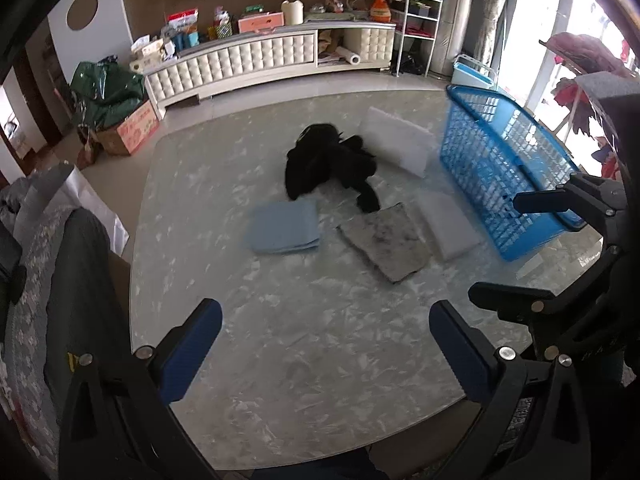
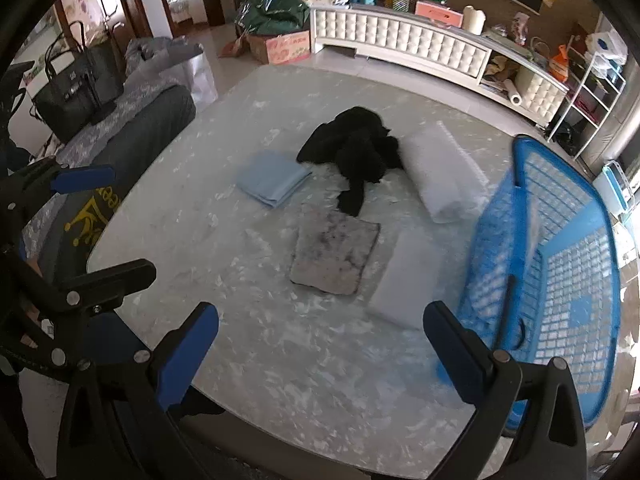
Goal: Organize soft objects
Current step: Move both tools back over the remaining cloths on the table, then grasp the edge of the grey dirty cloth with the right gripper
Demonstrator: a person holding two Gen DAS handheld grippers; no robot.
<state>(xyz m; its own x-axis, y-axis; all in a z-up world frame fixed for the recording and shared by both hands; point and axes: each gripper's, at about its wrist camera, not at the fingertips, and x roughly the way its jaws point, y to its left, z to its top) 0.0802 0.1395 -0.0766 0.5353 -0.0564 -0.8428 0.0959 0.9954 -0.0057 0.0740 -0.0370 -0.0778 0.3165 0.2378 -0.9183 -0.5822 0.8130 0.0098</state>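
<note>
Soft items lie on a marble-look table (image 1: pixel 304 360), grouped near its middle and far side. Black garment (image 1: pixel 332 164) is crumpled in a heap at centre. Just in front of it, to the left, a folded blue cloth (image 1: pixel 284 226) lies flat. Right of that, a grey stained pad (image 1: pixel 386 240) lies flat, its far corner next to the garment's trailing end. A white pad (image 1: pixel 450 226) sits just beside the grey one on the basket side. A second, bigger white pad (image 1: pixel 396 140) lies behind, touching the garment's right edge.

Blue basket (image 1: pixel 504 168), plastic lattice, stands at the table's right edge, near both white pads; in the right wrist view its rim looks blurred.

Left gripper (image 1: pixel 326 350) hovers over the near part of the table, fingers spread wide, nothing between them. Right gripper (image 2: pixel 320 350) likewise spread wide and empty, its right finger (image 2: pixel 456 356) close to the basket; contact can't be told.

Bkgd: white tufted cabinet (image 1: pixel 248 64) w/ clutter on top, green bag (image 1: pixel 108 92) on a cardboard box (image 1: pixel 134 132), wire shelf (image 1: pixel 420 20).
</note>
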